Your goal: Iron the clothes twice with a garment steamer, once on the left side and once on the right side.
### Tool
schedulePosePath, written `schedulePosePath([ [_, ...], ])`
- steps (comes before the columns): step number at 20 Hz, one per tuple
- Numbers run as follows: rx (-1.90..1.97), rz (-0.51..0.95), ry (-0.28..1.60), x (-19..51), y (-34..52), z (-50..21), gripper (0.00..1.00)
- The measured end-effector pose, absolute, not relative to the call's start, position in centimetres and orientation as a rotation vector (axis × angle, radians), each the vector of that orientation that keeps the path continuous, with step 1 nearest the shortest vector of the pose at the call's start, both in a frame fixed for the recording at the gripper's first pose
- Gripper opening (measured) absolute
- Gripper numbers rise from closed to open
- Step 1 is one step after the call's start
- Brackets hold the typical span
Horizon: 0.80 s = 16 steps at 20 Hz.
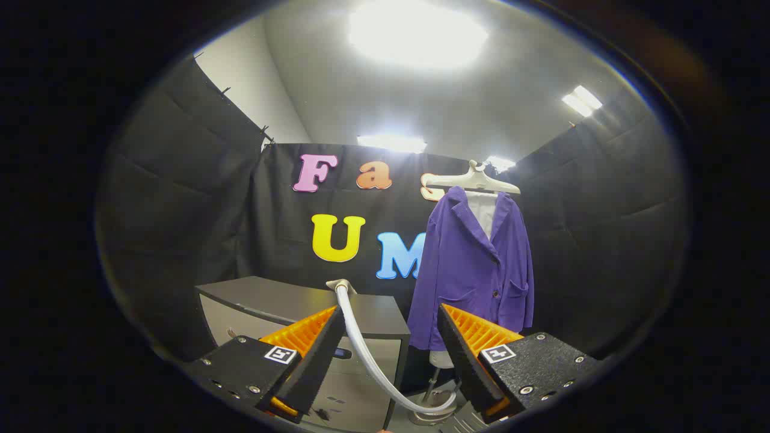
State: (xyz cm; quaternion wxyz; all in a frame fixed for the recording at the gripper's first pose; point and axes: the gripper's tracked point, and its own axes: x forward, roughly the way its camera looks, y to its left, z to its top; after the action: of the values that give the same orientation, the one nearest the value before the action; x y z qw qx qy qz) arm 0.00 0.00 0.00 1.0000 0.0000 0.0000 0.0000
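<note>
Our tongs (391, 337) stand wide open and empty, the steamer's limp, light hose (367, 349) arcing between the fingers from the head (340, 284) on the cabinet (313, 307) just ahead, which we judge rigid enough to grasp, while the soft purple jacket (475, 264) hangs beyond.

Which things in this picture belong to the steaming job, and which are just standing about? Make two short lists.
Belongs to the job:
- purple jacket on its hanger
- steamer hose, running between the fingers
- steamer head resting on the cabinet
- tool, open, holding nothing

Just standing about:
- grey cabinet
- white shirt under the jacket
- ceiling lights
</note>
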Motion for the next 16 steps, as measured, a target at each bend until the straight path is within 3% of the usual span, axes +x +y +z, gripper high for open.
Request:
schedulePosePath([
  [16, 0.008, 0.014, -0.006, 0.6, -1.3, 1.8, 0.95],
])
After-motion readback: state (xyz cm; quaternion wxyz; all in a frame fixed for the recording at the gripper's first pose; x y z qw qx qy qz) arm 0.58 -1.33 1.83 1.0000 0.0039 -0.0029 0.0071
